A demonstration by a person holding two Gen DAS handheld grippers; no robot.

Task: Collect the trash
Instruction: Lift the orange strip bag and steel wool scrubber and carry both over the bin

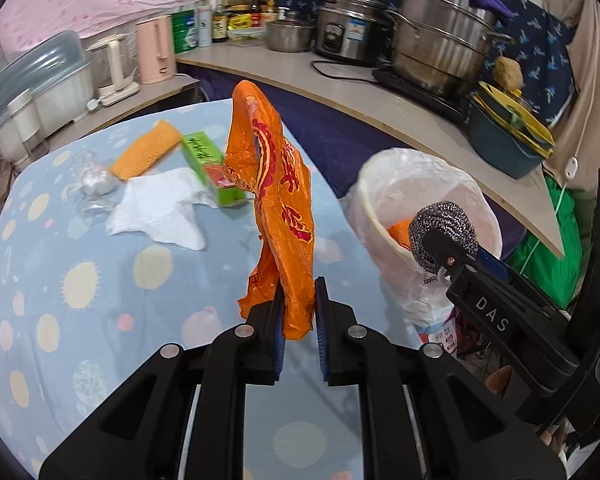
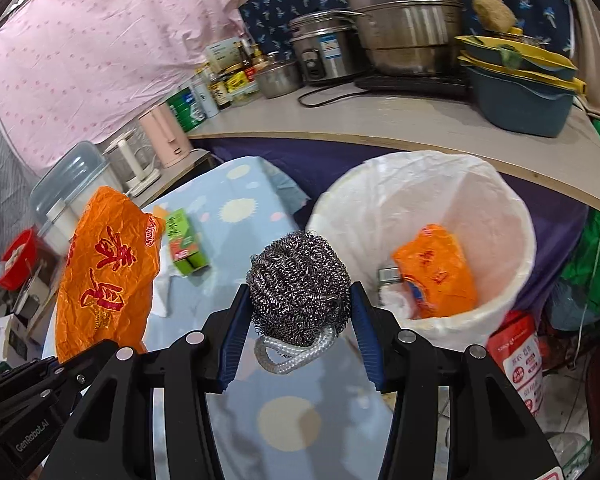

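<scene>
Left gripper (image 1: 300, 308): my jaws nearly closed, pinching orange bag (image 1: 276, 200) above table (image 1: 100, 300). Right gripper (image 2: 298, 312): my jaws half open, clamping steel scourer (image 2: 298, 276) beside lined bin (image 2: 420, 208).

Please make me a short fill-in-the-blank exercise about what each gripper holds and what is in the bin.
1. The left gripper is shut on an ____ bag.
2. The right gripper holds a steel ____.
3. The bin has a ____ liner.
4. On the table, the green box lies beside a white ____.

Missing words: orange; scrubber; white; tissue
</scene>
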